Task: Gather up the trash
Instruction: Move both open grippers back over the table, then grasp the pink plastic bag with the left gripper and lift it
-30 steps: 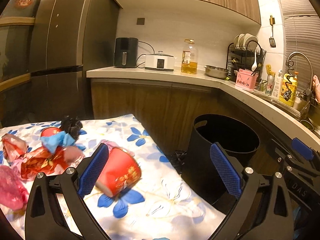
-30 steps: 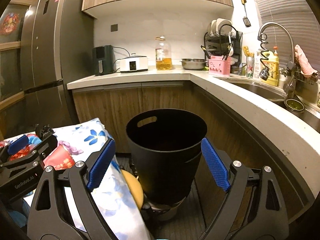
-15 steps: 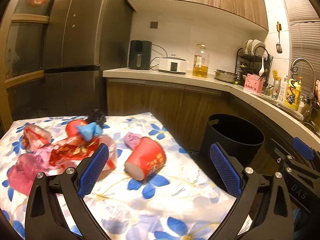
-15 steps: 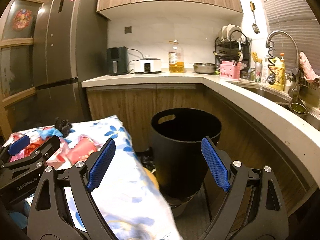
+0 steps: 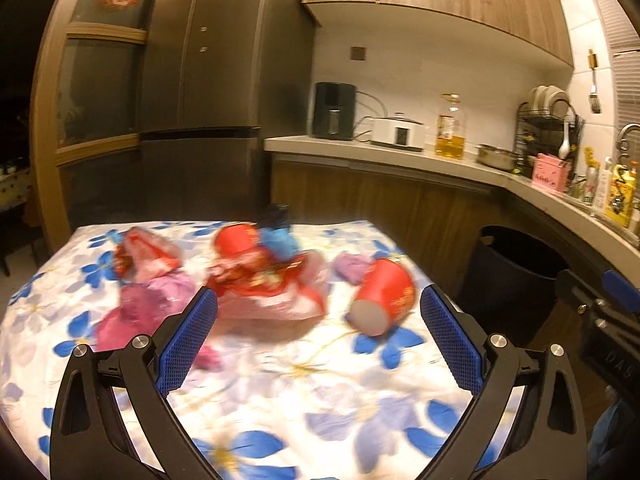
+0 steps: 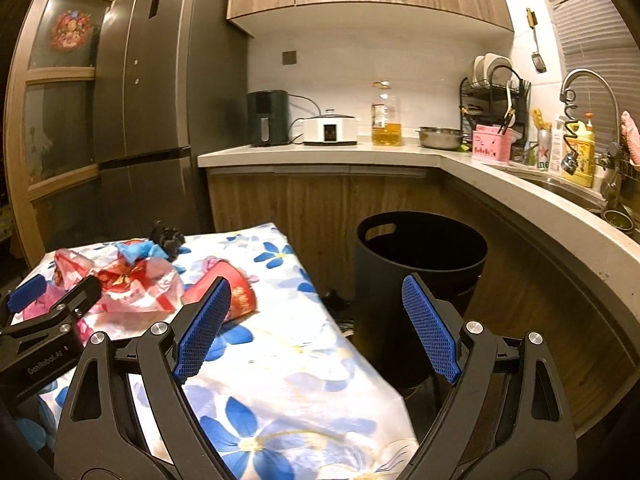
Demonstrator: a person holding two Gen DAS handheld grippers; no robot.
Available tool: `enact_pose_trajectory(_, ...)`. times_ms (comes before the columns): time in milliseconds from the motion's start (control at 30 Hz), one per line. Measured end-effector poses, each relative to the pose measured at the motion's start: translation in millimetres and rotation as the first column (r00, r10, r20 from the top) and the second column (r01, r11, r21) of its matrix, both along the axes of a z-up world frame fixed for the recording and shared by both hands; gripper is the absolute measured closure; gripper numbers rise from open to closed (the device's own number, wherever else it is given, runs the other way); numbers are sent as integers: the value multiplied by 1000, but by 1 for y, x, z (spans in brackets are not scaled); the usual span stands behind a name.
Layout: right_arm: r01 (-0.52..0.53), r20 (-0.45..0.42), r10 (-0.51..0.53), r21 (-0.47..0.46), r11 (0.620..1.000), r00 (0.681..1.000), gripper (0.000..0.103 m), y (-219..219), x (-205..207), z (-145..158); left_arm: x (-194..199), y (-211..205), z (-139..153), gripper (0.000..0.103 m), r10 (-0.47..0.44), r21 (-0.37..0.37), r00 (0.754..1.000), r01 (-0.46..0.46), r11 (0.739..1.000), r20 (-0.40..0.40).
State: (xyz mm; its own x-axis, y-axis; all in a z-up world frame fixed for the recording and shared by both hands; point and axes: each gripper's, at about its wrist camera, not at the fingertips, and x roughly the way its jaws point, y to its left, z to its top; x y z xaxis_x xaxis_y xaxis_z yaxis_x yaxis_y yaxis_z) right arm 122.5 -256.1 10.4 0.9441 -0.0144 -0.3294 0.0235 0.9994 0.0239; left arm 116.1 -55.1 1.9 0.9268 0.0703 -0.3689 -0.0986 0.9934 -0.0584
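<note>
Your left tool (image 5: 318,332) hangs over the flowered bench (image 5: 304,392) with its blue pads spread wide and nothing between them. Past its tips lies the trash: a red paper cup (image 5: 382,298) on its side with its open mouth facing you, a crumpled red and clear wrapper (image 5: 268,288) to the left of it, pink plastic bags (image 5: 136,308) further left, and a second red cup (image 5: 236,240) behind the wrapper with a blue scrap (image 5: 280,242) and a dark lump (image 5: 276,214) against it. This view is blurred, so finer detail of the pile cannot be made out.

Your right tool (image 6: 316,330) is also spread wide and holds nothing; it sits over the bench's right edge. The black bin (image 6: 420,276) stands on the floor just beside that edge, under the curved kitchen counter (image 6: 520,196), its mouth open. The left tool's body shows at the left edge of the right wrist view.
</note>
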Motion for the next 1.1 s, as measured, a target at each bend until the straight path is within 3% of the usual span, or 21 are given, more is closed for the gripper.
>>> enact_pose_trajectory(367, -90, -18, 90, 2, 996, 996, 17, 37, 7, -14, -15, 72, -6, 6, 196, -10, 981, -196, 981, 8)
enact_pose_trajectory(700, -172, -21, 172, -7, 985, 985, 17, 75, 16, -23, 6, 106, -25, 6, 255, 1, 965, -256, 967, -63)
enact_pose_trajectory(800, -198, -26, 198, -14, 980, 980, 17, 87, 20, -26, 14, 112, -33, 14, 252, -1, 962, -254, 967, -104)
enact_pose_trajectory(1067, -254, -55, 253, -17, 967, 966, 17, 118, 34, -36, 28, 132, -53, 72, 181, -102, 961, -206, 973, -210)
enact_pose_trajectory(1100, -266, -59, 265, -17, 964, 963, 17, 123, 36, -37, 28, 135, -54, 75, 171, -120, 961, -200, 972, -216)
